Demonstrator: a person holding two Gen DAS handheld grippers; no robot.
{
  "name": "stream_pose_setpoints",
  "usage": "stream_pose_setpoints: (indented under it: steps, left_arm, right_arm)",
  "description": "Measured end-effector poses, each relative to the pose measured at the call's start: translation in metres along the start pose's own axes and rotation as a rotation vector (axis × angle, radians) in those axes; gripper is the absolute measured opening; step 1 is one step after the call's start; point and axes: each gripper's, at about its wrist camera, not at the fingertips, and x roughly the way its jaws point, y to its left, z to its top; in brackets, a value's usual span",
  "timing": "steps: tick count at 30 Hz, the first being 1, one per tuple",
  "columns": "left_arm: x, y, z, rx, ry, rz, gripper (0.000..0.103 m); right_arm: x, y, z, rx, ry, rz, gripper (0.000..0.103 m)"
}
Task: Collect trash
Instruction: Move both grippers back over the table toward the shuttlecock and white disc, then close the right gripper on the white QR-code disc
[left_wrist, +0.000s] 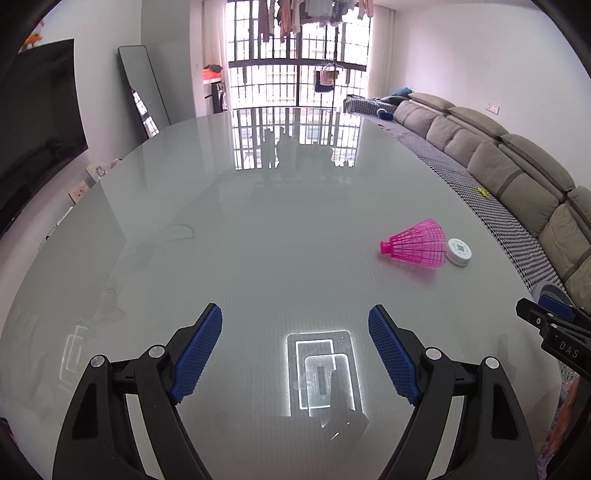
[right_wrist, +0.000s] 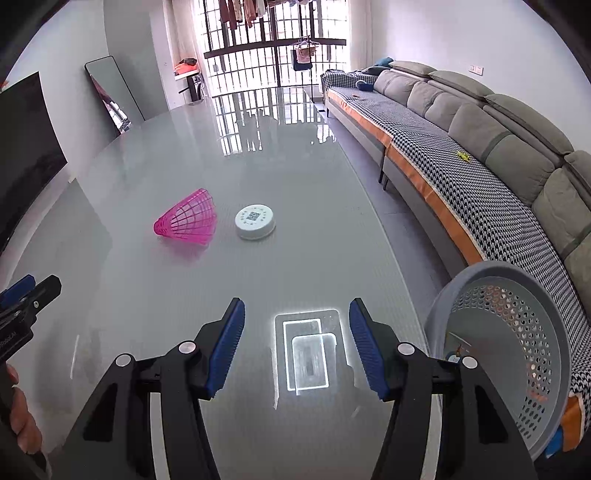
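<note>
left wrist view: the left gripper (left_wrist: 295, 332) is spread, holding nothing, above the glossy grey table (left_wrist: 221, 221); the pink plastic mesh shuttlecock (left_wrist: 415, 243) and round white plastic cap (left_wrist: 459, 252) lie ahead to its right, touching.

right wrist view: the right gripper (right_wrist: 297, 330) is spread and bare; shuttlecock (right_wrist: 188, 219) and cap (right_wrist: 255, 222) lie ahead-left, the grey perforated plastic basket (right_wrist: 517, 332) close at right.

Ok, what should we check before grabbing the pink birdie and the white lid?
1. Right tool open: ok, jaws spread, nothing held.
2. Left tool open: ok, also empty.
3. Pink plastic shuttlecock reachable: ok, lying on its side on the glossy grey table.
4. Round white cap free: ok, beside the shuttlecock; touching cannot tell.
5. Grey perforated basket ready: ok, at the table's right edge.
6. Basket room: cannot tell, inside partly hidden.
</note>
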Motion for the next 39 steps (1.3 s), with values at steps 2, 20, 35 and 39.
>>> stream_pose_setpoints:
  steps: [2, 20, 35, 39]
  left_arm:
    - [0.0, 0.005, -0.001, -0.005, -0.002, 0.007, 0.08]
    - [0.012, 0.021, -0.006, -0.046, 0.024, -0.006, 0.08]
    - [0.015, 0.026, -0.008, -0.067, 0.048, -0.036, 0.08]
    - [0.015, 0.025, -0.006, -0.067, 0.051, -0.037, 0.08]
  right_arm:
    - [0.004, 0.006, 0.004, -0.007, 0.002, 0.004, 0.057]
    - [0.06, 0.039, 0.043, -0.088, 0.034, -0.018, 0.057]
    - [0.1, 0.052, 0.069, -0.123, 0.061, -0.021, 0.055]
    - [0.101, 0.053, 0.07, -0.13, 0.055, -0.009, 0.042]
